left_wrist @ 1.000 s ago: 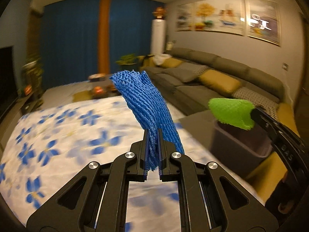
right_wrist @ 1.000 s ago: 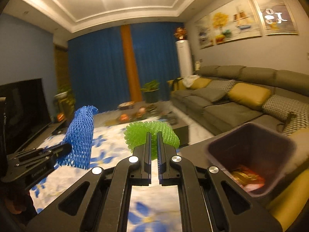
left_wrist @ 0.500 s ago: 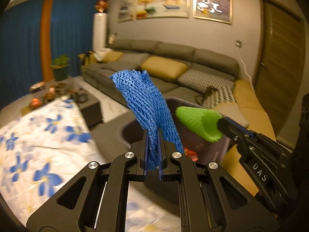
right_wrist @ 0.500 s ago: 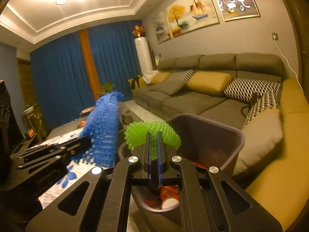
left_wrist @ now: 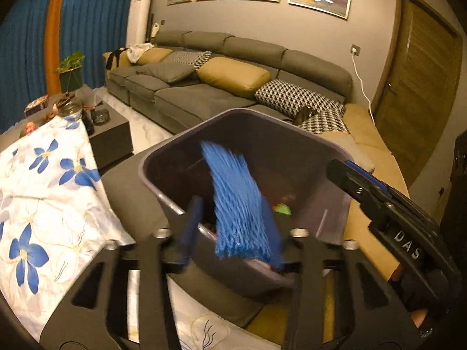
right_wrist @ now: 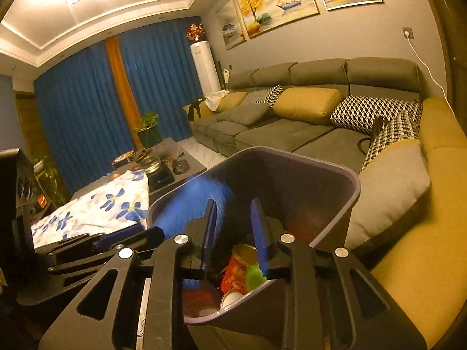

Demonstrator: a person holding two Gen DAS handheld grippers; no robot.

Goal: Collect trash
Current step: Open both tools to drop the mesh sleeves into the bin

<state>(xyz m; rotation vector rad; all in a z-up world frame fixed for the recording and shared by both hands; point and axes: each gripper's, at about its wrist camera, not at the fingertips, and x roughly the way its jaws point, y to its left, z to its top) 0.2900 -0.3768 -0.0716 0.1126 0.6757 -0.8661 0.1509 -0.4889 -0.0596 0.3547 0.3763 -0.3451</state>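
Note:
A dark purple trash bin (left_wrist: 175,148) stands right in front of both grippers and shows in the right wrist view too (right_wrist: 335,172). My left gripper (left_wrist: 230,233) is open over the bin's near rim. The blue foam net (left_wrist: 236,204) is loose between its jaws, blurred, dropping into the bin; it shows as a blue blur in the right wrist view (right_wrist: 189,204). My right gripper (right_wrist: 233,233) is open and empty over the bin. The green foam net (right_wrist: 255,277) lies inside the bin among other trash (right_wrist: 236,268), and shows in the left wrist view (left_wrist: 281,208).
A grey sofa (left_wrist: 204,93) with yellow and patterned cushions runs behind the bin. A table with a white, blue-flowered cloth (left_wrist: 43,204) is at the left. A low dark table (left_wrist: 108,134) with small items stands beyond it. A yellow seat (right_wrist: 423,248) is at the right.
Both grippers swung right from the table to over the bin and opened. The green net dropped into the bin; the blue net has left the left jaws and is falling.

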